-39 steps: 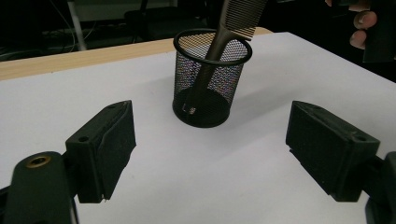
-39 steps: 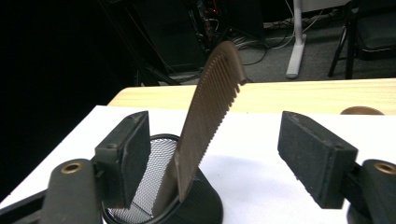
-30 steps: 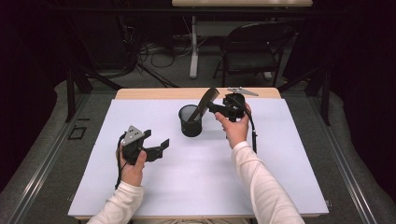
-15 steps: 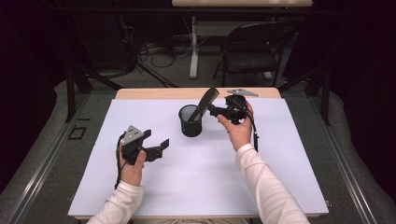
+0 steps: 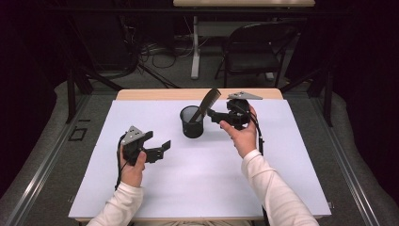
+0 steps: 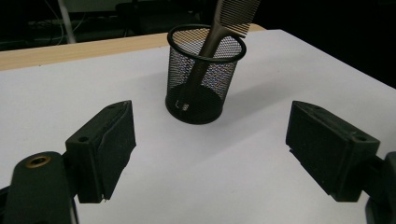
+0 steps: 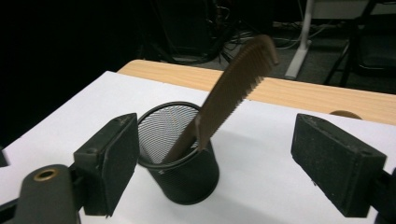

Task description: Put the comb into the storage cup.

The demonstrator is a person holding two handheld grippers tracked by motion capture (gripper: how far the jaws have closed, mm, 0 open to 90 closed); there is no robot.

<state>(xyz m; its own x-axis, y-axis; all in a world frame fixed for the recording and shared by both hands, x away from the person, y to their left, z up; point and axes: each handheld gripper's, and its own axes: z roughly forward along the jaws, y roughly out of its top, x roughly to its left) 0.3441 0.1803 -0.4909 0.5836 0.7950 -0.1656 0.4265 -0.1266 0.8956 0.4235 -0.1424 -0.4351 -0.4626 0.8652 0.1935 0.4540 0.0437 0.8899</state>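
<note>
Clearance is what the step in hand calls for, judged as the withdrawal of the right gripper (image 5: 212, 116) from a comb (image 5: 206, 104) that already stands in the mesh cup (image 5: 192, 123). The comb is seen handle-down inside the cup, its toothed end leaning over the rim toward the right gripper. The cup stands on the white mat (image 5: 197, 188), near the far middle of the table. The right gripper's jaws have just been opening and are spread wide; in the right gripper view the comb (image 7: 233, 88) and the cup (image 7: 180, 163) lie ahead of the pads, and nothing is pressed between them. The left gripper (image 5: 162, 148) is held low over the mat, well apart from the cup, its jaws also wide and empty.

The withdrawal is best made straight back and slightly upward, so that the leaning teeth are not caught by a pad. The jaws should be kept wide until the comb is cleared. The light cup could be tipped by any sideways brush, so lateral motion should be avoided.
</note>
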